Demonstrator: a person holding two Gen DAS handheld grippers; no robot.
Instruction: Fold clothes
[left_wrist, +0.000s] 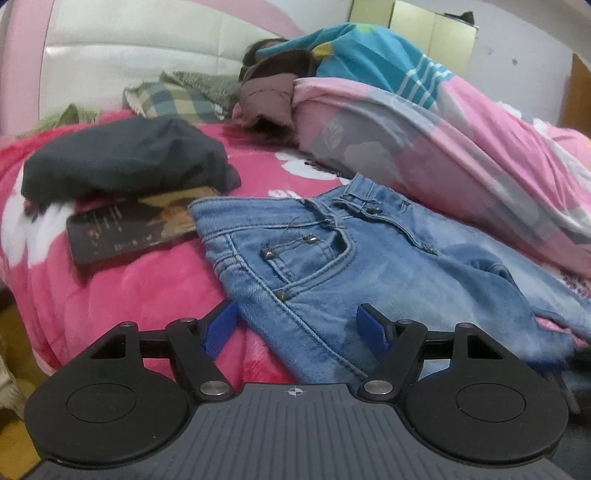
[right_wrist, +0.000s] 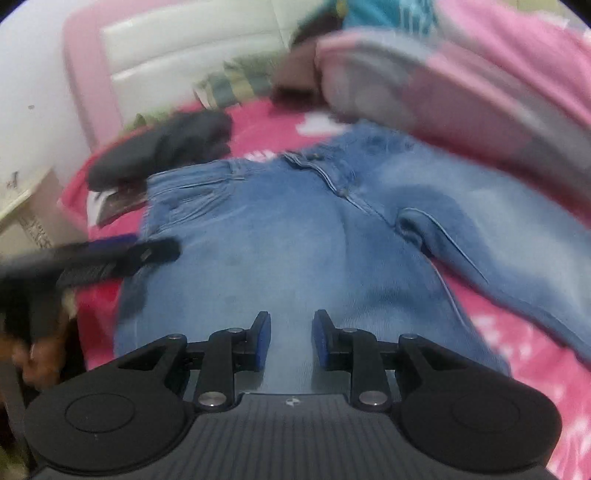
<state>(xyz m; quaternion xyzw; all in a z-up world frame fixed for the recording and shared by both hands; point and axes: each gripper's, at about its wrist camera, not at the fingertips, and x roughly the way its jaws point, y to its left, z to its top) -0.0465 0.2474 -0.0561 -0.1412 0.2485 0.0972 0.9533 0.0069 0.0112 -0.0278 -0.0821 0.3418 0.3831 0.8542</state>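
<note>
Starting with the left wrist view: our left gripper (left_wrist: 297, 325) sits at the bottom centre of the frame with its blue pads (left_wrist: 218, 328) spread wide, nothing between them being squeezed. It's angled down at the hip edge of the jeans (left_wrist: 332, 258), which fill the middle and lower right of the frame, waistband toward the top, pocket rivets facing up. We'd guess they're laid flat on the pink blanket (left_wrist: 129, 280) so a fold can start cleanly. To the left there's a dark book (left_wrist: 129, 232) with a bundle of dark cloth (left_wrist: 125, 162) on top, just beside the waistband corner. A rolled quilt (left_wrist: 443, 147) runs across the upper right and a plaid pillow (left_wrist: 173, 99) sits upper centre by the white headboard (left_wrist: 147, 44).

Right wrist view is pretty blurry. Our right gripper (right_wrist: 291, 341) is at bottom centre, blue pads (right_wrist: 263, 343) close together but with a clear gap, and we can't see any fabric pinched, just denim underneath. The jeans (right_wrist: 295, 229) spread across the middle, one leg trailing to the lower right. The left gripper (right_wrist: 110, 258) pokes in from the left edge, reaching at the jeans' side seam, held by a hand (right_wrist: 33, 354) at lower left. Both tools tilt down toward the cloth, so it looks like we're lining up for a grab, not folding yet.
</note>
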